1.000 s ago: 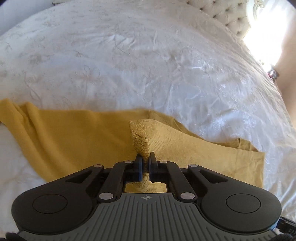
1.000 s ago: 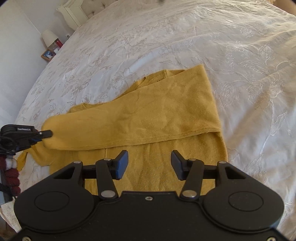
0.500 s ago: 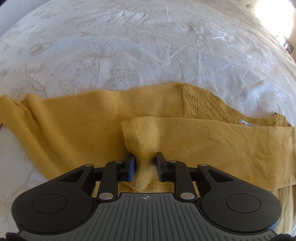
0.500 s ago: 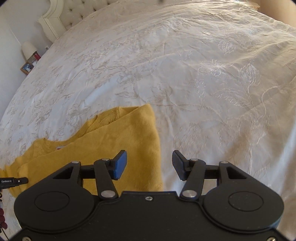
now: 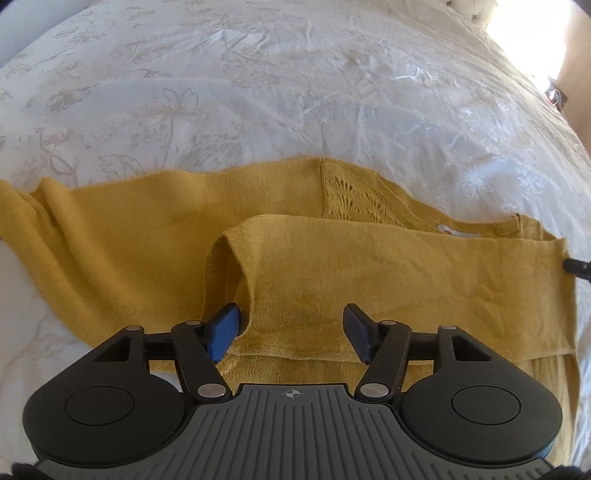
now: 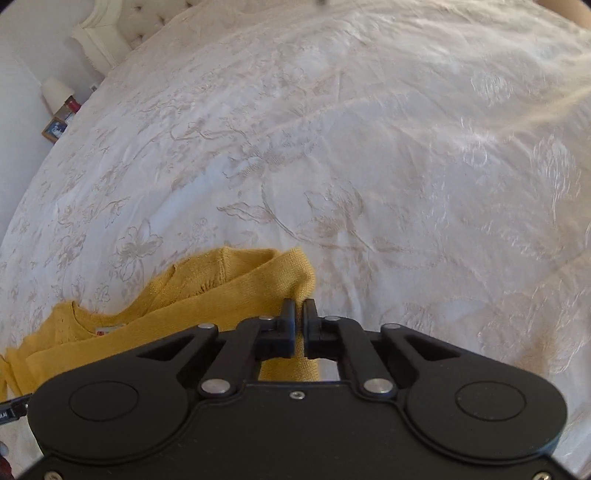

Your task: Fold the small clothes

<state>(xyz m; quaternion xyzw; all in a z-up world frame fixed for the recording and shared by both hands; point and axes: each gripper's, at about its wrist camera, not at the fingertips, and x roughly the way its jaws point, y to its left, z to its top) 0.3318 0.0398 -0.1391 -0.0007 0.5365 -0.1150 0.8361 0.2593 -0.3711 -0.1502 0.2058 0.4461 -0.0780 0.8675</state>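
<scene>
The setting was a bed (image 5: 295,92) covered by a white embroidered spread, on which we worked in a sunlit bedroom. The left tongs (image 5: 291,328) stood wide open, holding nothing, poised just above the near edge of a mustard knit sweater (image 5: 369,266). The right tongs (image 6: 299,321) were closed on a corner of the sweater's folded edge (image 6: 291,273), with yellow knit showing between the pads.

We judged the fold as partly done: one sleeve or side panel lay across the body, its cuff end (image 5: 236,240) slightly raised, while the other side (image 5: 92,221) spread flat and unfolded to the left. The neck label (image 5: 445,230) showed near the far edge. The remaining side and the final halving appeared still to be done.

Beyond the garment, a tufted headboard (image 6: 122,33) and a bedside stand with small items (image 6: 61,107) were visible. Nothing lay on the spread to obstruct the fold; only the spread's wrinkles could catch the knit.
</scene>
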